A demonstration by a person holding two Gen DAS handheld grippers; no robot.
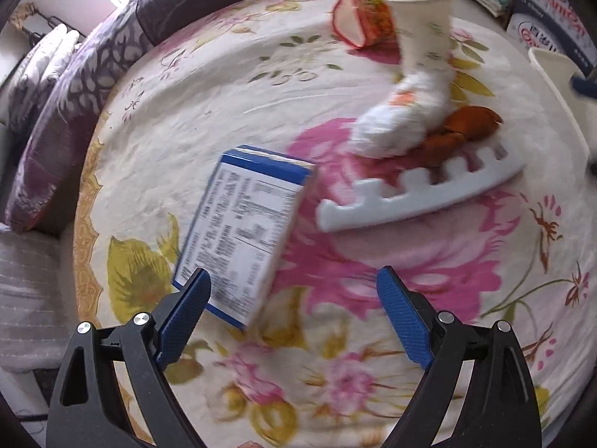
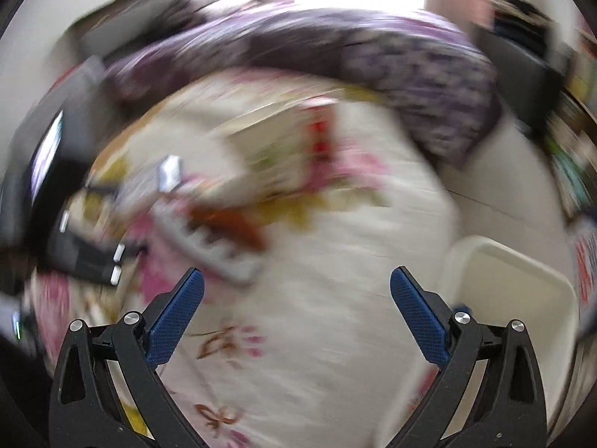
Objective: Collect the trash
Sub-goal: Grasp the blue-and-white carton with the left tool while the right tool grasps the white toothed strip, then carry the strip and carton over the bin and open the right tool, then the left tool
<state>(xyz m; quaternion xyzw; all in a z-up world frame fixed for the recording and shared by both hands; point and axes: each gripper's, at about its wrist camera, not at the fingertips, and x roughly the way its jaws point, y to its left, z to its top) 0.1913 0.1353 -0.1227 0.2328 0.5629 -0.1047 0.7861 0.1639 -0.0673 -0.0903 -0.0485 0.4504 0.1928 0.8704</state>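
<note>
1. Left wrist view: the left gripper [image 1: 293, 287] is spread wide and empty over the floral bedspread [image 1: 194, 123]. The blue-and-white carton [image 1: 242, 231] lies flat, its long axis running away and slightly right. Beyond lie the white foam strip [image 1: 418, 196], the crumpled wrapper [image 1: 403, 119] and a paper cup [image 1: 421, 11].
2. Right wrist view: heavily blurred. The right gripper [image 2: 296, 285] is released, holding nothing. Only here does the white bin [image 2: 511, 283] show fully, at right.

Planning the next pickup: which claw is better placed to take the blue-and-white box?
Left. The left claw is open with the blue-and-white box just ahead, near its left finger. The right claw is open over bare blanket, its view blurred.
</note>
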